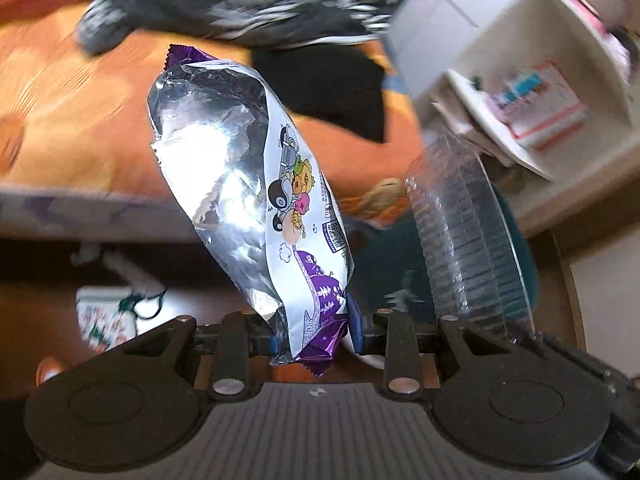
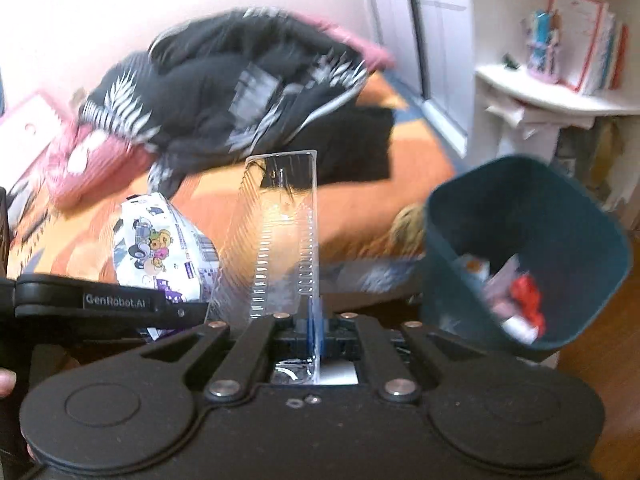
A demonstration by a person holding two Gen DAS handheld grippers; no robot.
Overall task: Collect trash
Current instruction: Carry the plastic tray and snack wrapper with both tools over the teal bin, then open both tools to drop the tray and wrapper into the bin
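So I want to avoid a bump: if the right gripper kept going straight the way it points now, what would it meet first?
Probably the orange bed cover. The right gripper holds the clear plastic tray, which would arrive first; the teal bin sits off right. Depth is unclear.

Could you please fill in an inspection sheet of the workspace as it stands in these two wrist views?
Surface: orange bedspread, blurred.
Job's things: foil snack wrapper and clear plastic tray, both held off the bed; dark teal bin beside the bed, trash already inside.
Clutter: dark patterned clothing and a black garment on the bed.
Grippers: left gripper shut on the wrapper's lower end; right gripper shut on the tray's edge.
Cables: nothing seen.
Surroundings: white shelf with books and papers; wooden floor.
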